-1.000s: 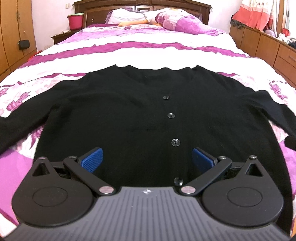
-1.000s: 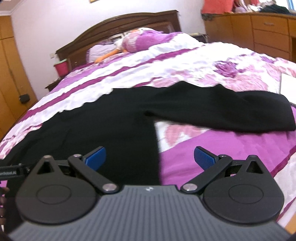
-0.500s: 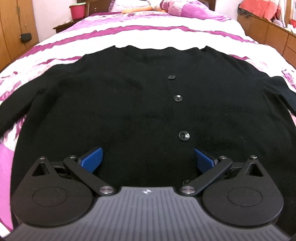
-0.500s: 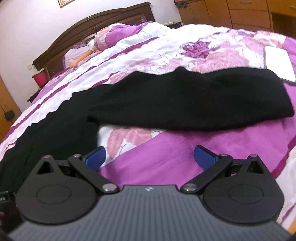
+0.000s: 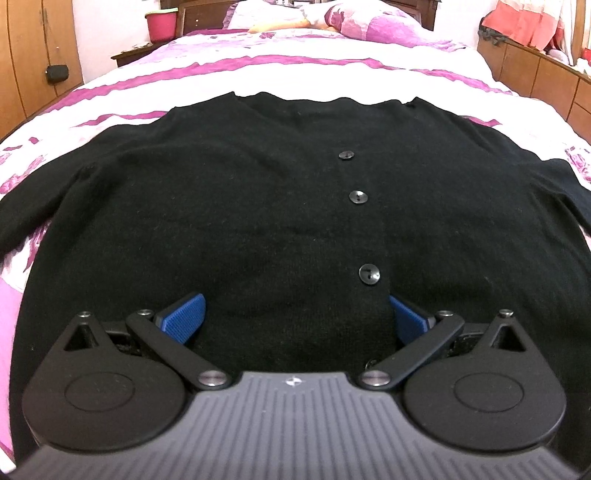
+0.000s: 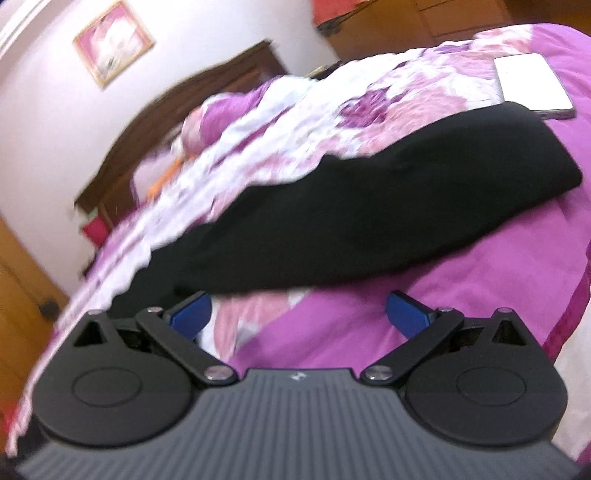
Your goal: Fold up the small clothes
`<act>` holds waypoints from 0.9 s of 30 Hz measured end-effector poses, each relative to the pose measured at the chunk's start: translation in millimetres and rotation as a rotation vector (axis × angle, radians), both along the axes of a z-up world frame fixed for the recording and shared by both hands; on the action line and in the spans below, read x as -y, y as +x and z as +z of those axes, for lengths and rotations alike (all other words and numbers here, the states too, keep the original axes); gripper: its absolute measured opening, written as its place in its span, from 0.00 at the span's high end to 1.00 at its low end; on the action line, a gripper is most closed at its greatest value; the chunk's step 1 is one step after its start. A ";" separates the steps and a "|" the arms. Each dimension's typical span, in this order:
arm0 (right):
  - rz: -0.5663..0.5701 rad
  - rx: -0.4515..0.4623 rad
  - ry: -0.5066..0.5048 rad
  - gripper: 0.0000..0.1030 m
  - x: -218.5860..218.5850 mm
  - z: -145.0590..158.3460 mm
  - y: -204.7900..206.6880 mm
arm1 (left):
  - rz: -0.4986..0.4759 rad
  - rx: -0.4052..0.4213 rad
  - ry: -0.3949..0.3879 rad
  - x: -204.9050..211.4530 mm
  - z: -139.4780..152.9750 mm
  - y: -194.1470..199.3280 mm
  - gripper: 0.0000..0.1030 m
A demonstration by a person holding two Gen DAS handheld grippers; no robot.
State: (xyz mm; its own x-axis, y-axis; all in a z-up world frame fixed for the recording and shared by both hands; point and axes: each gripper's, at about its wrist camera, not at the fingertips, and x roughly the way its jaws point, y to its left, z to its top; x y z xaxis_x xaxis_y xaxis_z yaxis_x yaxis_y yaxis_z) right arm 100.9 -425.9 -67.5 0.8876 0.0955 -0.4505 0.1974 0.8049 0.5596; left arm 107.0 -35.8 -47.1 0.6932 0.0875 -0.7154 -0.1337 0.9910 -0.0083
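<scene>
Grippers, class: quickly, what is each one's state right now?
Left gripper: open, jaws wide over the black cardigan, holding nothing.
Right gripper: open, empty, near the cardigan's sleeve.

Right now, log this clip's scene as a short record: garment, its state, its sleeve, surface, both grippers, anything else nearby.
garment: black cardigan, buttons done up
state: spread flat, front up, unfolded
sleeve: right sleeve stretched out sideways on the bed
surface: bedspread, purple and white
left gripper: open, low over the hem, holding nothing
right gripper: open, near the sleeve, holding nothing; view blurred
nearby: white phone beyond the cuff; pillow at the headboard
</scene>
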 end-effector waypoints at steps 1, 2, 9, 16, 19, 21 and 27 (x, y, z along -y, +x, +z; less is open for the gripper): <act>-0.017 0.006 -0.017 0.00 1.1 1.8 2.5 | 0.001 0.003 -0.001 0.1 0.0 -0.4 0.00; -0.032 0.015 -0.048 0.01 1.6 3.9 5.5 | 0.000 0.007 0.003 0.4 -0.1 -0.7 0.00; -0.114 0.016 -0.113 0.41 11.4 8.8 35.1 | -0.037 0.016 0.003 -1.8 5.2 -4.3 0.00; -0.083 0.099 -0.142 0.92 13.0 38.6 38.7 | -0.069 0.059 -0.015 -11.7 20.9 -16.1 0.00; -0.036 0.154 -0.166 0.93 4.1 58.3 36.7 | -0.065 0.081 -0.023 -17.9 29.6 -21.7 0.00; -0.007 0.178 -0.204 0.93 -5.4 72.0 37.7 | -0.056 0.097 -0.023 -23.0 35.9 -25.4 0.00; 0.070 0.242 -0.284 0.93 -36.1 105.4 41.1 | -0.029 0.126 -0.021 -41.5 49.8 -35.3 0.00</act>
State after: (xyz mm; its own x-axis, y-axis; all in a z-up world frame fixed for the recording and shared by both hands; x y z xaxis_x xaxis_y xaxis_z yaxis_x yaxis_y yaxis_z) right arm 142.0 -389.8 37.9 0.9674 0.0612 -0.2457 0.0256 0.9417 0.3355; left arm 71.7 5.7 2.8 0.7799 0.0519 -0.6237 -0.1012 0.9939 -0.0438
